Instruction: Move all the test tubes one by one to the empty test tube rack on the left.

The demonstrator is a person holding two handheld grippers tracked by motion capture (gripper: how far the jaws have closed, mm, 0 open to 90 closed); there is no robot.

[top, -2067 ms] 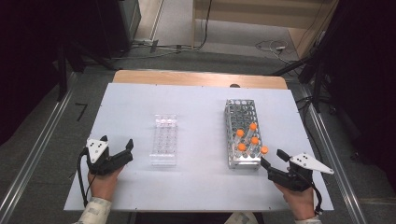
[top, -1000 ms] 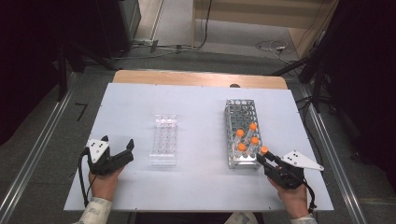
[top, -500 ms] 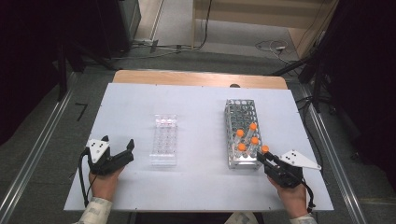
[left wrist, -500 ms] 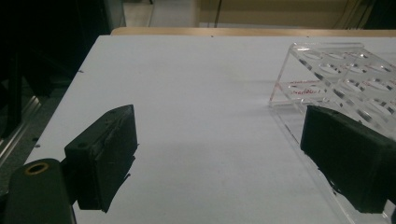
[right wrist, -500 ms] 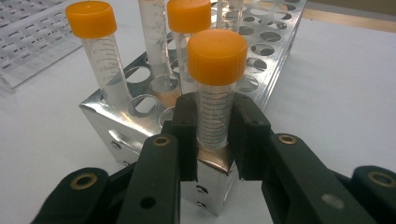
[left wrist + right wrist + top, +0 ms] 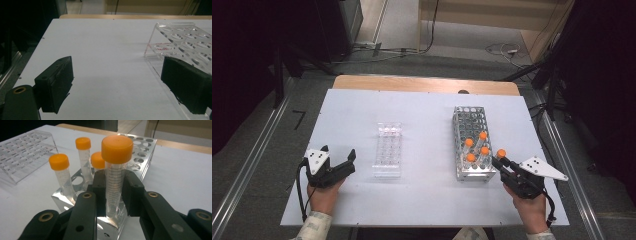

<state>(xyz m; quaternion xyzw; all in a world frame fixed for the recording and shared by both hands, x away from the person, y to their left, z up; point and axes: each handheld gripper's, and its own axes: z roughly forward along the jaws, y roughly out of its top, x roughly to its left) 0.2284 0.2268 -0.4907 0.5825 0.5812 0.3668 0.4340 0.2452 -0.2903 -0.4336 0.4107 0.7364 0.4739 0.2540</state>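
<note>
High view: the metal rack [image 6: 474, 125] stands on the right half of the white table [image 6: 427, 200] and serves as the reference landmark. Four orange-capped tubes stand in its near end [image 6: 476, 150]. A fifth orange-capped tube [image 6: 501, 154] is positioned just beside the rack's near right corner, outside the rack, held upright. The right gripper [image 6: 504, 162] has both jaws clamped on this tube; the jaws have just been closing, with the tube between them. The right hand [image 6: 529, 207] is located nearer the table's front edge than the rack.

Right gripper view: the two black pads press the graduated clear body of the held tube [image 6: 115, 182] from either side, below its orange cap. The tube stands in front of the rack's near corner [image 6: 110, 220]. Three capped tubes in the rack are visible behind and to the left of it [image 6: 60, 170]. Whether the tube's lower end touches the table cannot be determined.

The clear plastic rack [image 6: 388, 150] lies to the left of the metal rack, well apart from it, with bare table between them. The left gripper [image 6: 344, 162] rests further left, just beside the clear rack's near end. Its jaws stand wide apart and grasp nothing.

Left gripper view: bare table lies between the spread pads [image 6: 56, 85], and the clear plastic rack [image 6: 180, 42] lies behind the right pad.
</note>
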